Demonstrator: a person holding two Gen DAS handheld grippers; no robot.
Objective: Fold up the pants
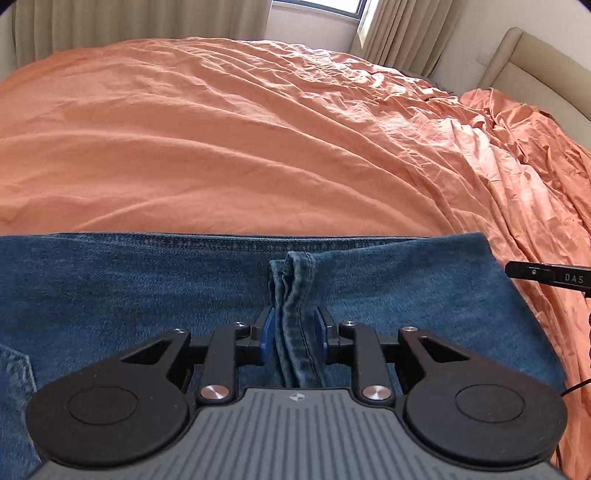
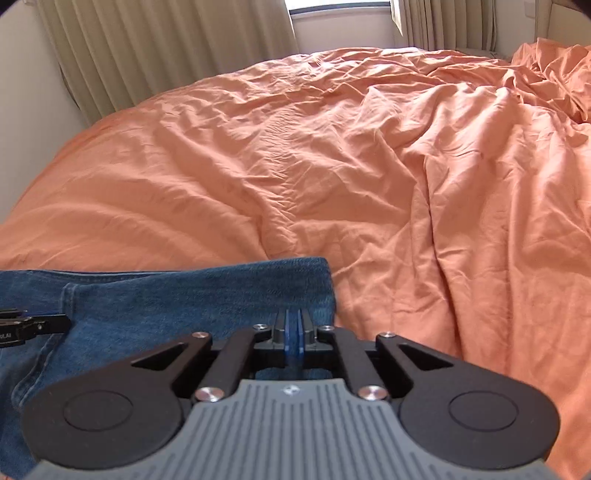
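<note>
Left claw (image 1: 294,332) straddles jeans' (image 1: 110,288) bunched fold, pointing away.

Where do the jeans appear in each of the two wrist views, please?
Left wrist view: the jeans fill the lower half, edge to edge on the left, a bunched fold rising between the jaws.
Right wrist view: the jeans sit lower left, ending at a corner just above the jaws.
Shared landmark: the window between the curtains, top centre in both.
</note>
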